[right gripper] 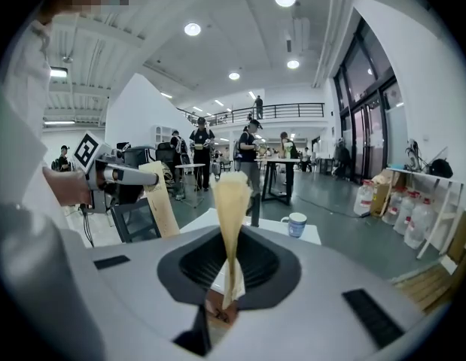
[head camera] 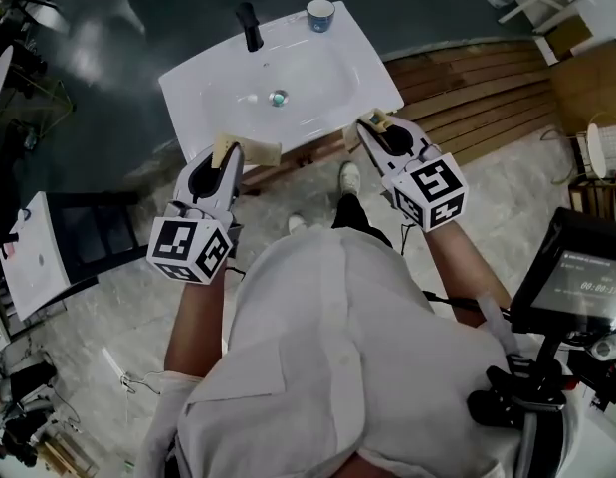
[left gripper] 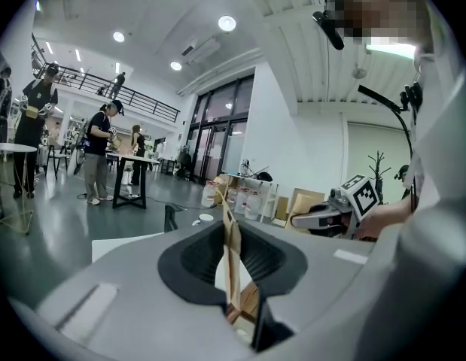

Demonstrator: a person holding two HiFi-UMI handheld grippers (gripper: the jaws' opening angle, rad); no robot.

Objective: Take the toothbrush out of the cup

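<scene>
The fingers (right gripper: 233, 224) of the right gripper (right gripper: 231, 180) are pressed together and empty; those (left gripper: 231, 254) of the left gripper (left gripper: 225, 205) also meet, edge-on, with nothing between. Marker cubes hide most of both hands. Both grippers point forward, side by side, at the sink's (head camera: 188, 93) near edge. The cup (head camera: 320, 14) stands on the far rim, well apart; its toothbrush is too small to make out

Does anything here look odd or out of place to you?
Two things. The white sink stands alone in an open hall, next to wooden boards on the floor, not in a bathroom. And the cup on its back corner shows no toothbrush sticking out, in either the head view or the right gripper view.
</scene>
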